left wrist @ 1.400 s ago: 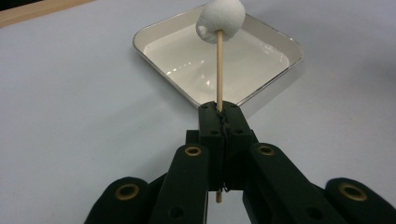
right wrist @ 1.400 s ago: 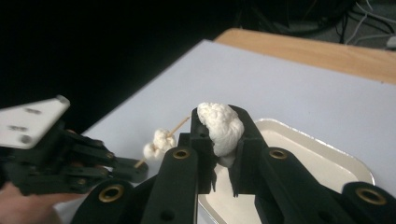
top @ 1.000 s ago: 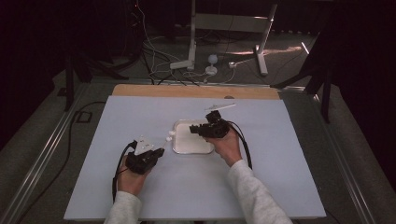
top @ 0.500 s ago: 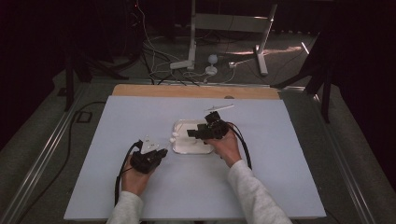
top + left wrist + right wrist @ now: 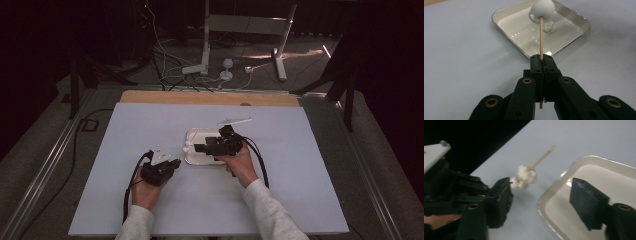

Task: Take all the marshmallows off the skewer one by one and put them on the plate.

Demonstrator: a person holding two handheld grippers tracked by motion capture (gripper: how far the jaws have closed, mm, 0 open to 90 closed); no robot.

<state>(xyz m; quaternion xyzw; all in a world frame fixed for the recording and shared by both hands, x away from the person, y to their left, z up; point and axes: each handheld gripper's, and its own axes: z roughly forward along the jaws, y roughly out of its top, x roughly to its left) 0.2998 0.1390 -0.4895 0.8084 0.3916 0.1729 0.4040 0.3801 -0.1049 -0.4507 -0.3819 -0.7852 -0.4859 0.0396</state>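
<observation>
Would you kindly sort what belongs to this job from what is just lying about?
In the job:
- wooden skewer with marshmallow, clamped in left tongs
- metal tray
- right tongs, open

Lying about:
- white stick
- stand and cables

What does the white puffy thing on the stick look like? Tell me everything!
The marshmallow is a soft-looking, lumpy white ball, speared on the tip of a thin wooden skewer. The left gripper clamps the skewer's lower end between shut jaws, holding the ball in the air over the near edge of a shiny white square tray. Nothing else touches it.
</observation>
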